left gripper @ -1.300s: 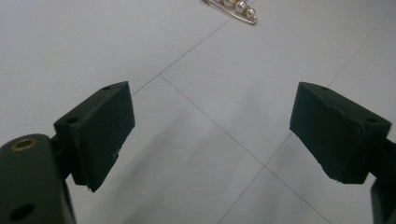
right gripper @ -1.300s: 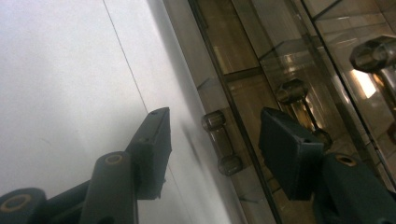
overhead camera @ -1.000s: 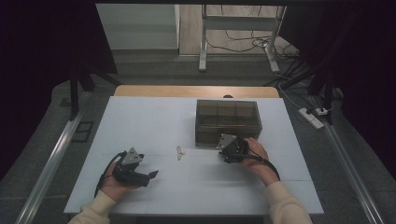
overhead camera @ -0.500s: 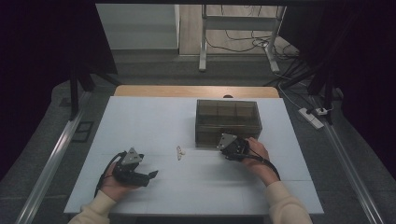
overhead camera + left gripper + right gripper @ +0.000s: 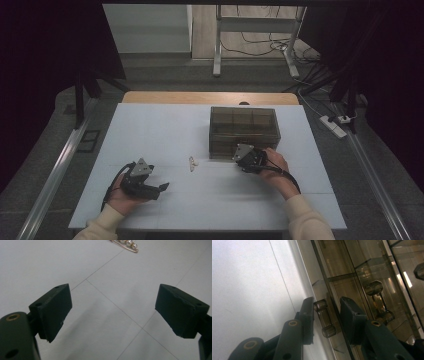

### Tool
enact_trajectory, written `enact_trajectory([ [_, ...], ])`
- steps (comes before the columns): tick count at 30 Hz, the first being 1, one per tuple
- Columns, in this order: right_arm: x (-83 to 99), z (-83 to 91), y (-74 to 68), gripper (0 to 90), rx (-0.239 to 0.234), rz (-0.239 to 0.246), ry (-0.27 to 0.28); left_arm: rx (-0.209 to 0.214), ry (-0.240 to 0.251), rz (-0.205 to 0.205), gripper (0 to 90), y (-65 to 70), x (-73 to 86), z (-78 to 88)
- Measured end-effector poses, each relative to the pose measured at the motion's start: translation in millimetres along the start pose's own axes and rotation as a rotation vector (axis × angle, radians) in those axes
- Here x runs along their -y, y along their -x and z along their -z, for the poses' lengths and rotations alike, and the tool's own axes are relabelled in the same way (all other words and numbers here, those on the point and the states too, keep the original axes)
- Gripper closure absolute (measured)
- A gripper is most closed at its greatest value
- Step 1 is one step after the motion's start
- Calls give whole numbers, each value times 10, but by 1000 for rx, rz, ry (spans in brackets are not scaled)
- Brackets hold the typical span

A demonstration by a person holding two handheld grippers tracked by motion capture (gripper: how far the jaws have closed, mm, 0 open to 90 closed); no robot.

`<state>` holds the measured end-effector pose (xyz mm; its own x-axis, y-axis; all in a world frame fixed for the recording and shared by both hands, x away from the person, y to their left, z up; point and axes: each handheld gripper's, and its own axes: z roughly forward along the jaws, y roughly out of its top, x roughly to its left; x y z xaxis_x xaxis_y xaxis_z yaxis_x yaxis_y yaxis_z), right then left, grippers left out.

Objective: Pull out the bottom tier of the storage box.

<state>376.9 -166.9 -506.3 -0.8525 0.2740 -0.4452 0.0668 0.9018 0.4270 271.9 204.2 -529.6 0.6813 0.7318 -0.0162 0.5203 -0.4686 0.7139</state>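
The right gripper (image 5: 239,156) is held level at the near front face of the box (image 5: 243,131), the hand (image 5: 272,164) behind it and the forearm coming in from the lower right. In the right gripper view its fingers (image 5: 308,315) stand on either side of the box's handle (image 5: 324,318), a short smoky bar with a round knob at each end; they have just been closing around it, and the left one lies against the upper knob, but whether the right one presses on the bar I cannot tell, since the box's front edge crosses it there. The left gripper (image 5: 162,187) rests low over the table (image 5: 150,130) near the front left, its hand (image 5: 122,192) under it, fingers (image 5: 53,310) spread wide with nothing but bare table between them. A small pearl pin (image 5: 192,163) lies on the table between the two grippers, just left of the box; in the left gripper view it (image 5: 125,244) is cut off by the top edge. The box's inner compartments are dim and reflective, and what they hold is hard to make out. Both hands sit where they were a second ago, and the pin and box have not shifted.
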Motion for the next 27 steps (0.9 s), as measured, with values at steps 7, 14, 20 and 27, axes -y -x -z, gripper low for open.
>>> enact_trajectory([
  [7, -3, 5, -11, 641, 1, 3, -3, 0, -3, -7, 131, 4, 0, -3],
  [14, -6, 7, -22, 641, 5, 5, -5, 1, -7, -12, 131, 9, 1, -11],
  [20, -8, 7, -31, 641, 6, 7, -4, 0, -12, -21, 131, 16, 1, -17],
  [27, -17, 16, -47, 643, 3, 11, -8, 3, -21, -26, 131, 22, 2, -29],
])
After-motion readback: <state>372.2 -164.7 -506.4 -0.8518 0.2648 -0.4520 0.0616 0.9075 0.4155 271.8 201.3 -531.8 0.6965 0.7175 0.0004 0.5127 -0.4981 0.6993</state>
